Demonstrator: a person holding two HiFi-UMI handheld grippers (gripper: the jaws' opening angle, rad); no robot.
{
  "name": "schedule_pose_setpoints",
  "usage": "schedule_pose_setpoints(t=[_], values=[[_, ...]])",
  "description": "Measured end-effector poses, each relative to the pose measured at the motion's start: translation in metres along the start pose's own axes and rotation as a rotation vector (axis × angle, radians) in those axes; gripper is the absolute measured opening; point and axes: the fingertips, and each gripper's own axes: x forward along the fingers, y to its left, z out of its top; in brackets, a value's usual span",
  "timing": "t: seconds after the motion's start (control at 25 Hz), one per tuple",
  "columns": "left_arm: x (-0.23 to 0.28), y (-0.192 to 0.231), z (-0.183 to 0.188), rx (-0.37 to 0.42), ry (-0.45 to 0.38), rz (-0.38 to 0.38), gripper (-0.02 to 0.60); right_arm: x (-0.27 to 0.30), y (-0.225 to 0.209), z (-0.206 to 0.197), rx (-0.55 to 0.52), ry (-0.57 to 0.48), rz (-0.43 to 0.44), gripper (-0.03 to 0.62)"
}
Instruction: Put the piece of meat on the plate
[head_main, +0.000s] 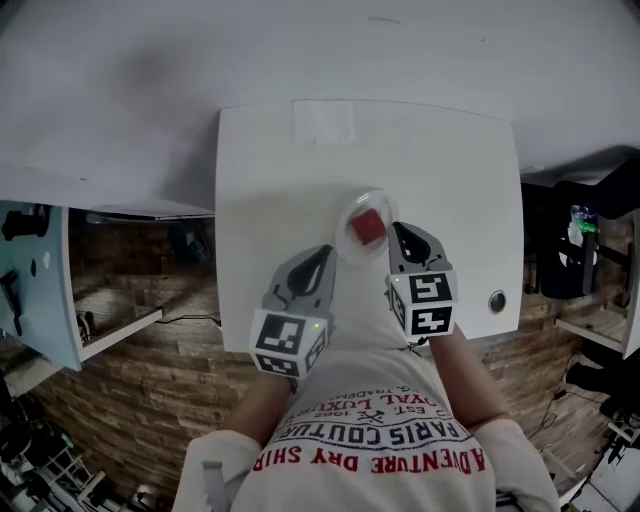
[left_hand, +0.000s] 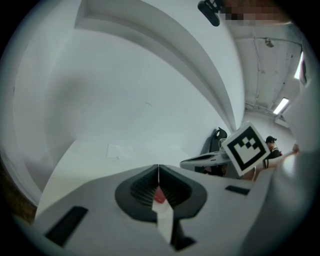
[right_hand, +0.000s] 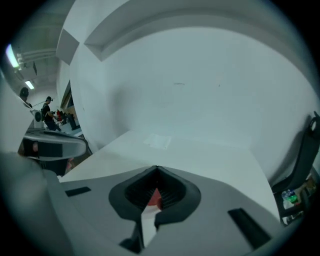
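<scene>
White and smooth, the square table top (head_main: 280, 160) is being looked down on, with a brown wooden floor (head_main: 150, 370) lying all around it. A small, round, pale plate (head_main: 345, 250) is being kept near the table's front edge. The red, blocky piece of meat (head_main: 367, 227) is sitting in the middle of that plate and is being seen whole. The grey plastic left gripper (head_main: 323, 253) is being held just beside the plate's rim. The grey plastic right gripper (head_main: 398, 230) is being held at the rim on the other side. Both pairs of jaws are being kept tight together, with nothing pinched between them. A thin, flat white sheet (head_main: 322, 120) is lying far back on the table. A small round metal disc (head_main: 497, 301) is set near the right edge.
</scene>
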Motion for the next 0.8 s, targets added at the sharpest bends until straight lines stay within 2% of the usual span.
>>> schedule_pose_setpoints(t=[0.28,0.44,0.6,0.8], values=[[-0.017,-0.020,0.046,0.053,-0.119,-0.003,0.008,-0.060,0.001,0.055,0.076,-0.251,0.028,0.012],[-0.029,-0.034,0.070,0.106,-0.187,0.007,0.008,-0.092,0.004,0.077,0.067,-0.364,0.050,0.012],[-0.037,-0.047,0.085,0.155,-0.228,0.027,0.008,-0.117,0.002,0.086,0.034,-0.430,0.042,0.012],[-0.047,-0.062,0.099,0.204,-0.275,0.049,0.008,-0.133,-0.003,0.086,0.004,-0.456,0.039,0.012]])
